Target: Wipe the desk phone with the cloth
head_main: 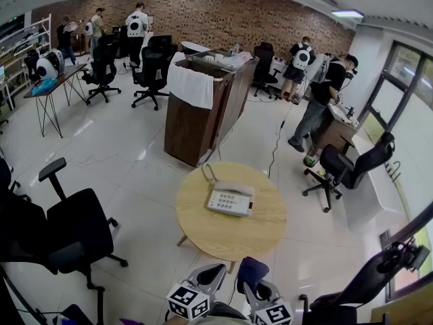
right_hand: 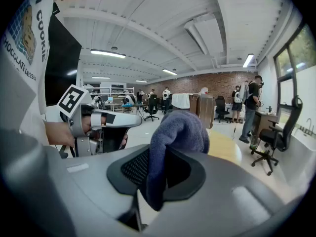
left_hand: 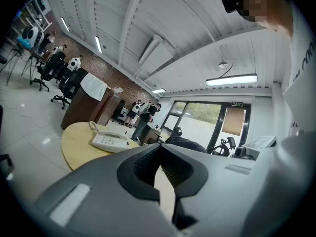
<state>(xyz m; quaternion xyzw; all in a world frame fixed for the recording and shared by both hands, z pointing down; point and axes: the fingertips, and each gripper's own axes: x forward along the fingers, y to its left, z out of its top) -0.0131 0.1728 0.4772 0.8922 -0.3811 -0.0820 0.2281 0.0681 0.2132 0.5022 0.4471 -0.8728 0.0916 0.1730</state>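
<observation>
A white desk phone (head_main: 231,199) sits near the middle of a round wooden counter (head_main: 203,229), its handset resting along the far side of the body and a pale coiled cord (head_main: 208,174) trailing off toward the counter's far left edge. Both grippers are held low at the near side of the counter, well apart from the phone and not touching the counter. The left gripper (left_hand: 159,149) has its jaws pressed together with nothing between them; in its own view the phone lies ahead and to the left on the counter top. The right gripper (right_hand: 163,152) has its jaws pinching a dark blue cloth (right_hand: 176,131), which bunches up in a rounded fold above the jaws and hangs down in a narrow strip between them. In the right gripper view the left gripper shows off to the left, held in a person's hand (right_hand: 59,132). Beyond the counter stands a brown cabinet (head_main: 193,127) with a white sheet (head_main: 191,87) draped over its near corner, a black office chair (head_main: 81,225) stands to the counter's left on the glossy white floor, and several people stand along a brick wall (head_main: 223,15) at the back of the room
</observation>
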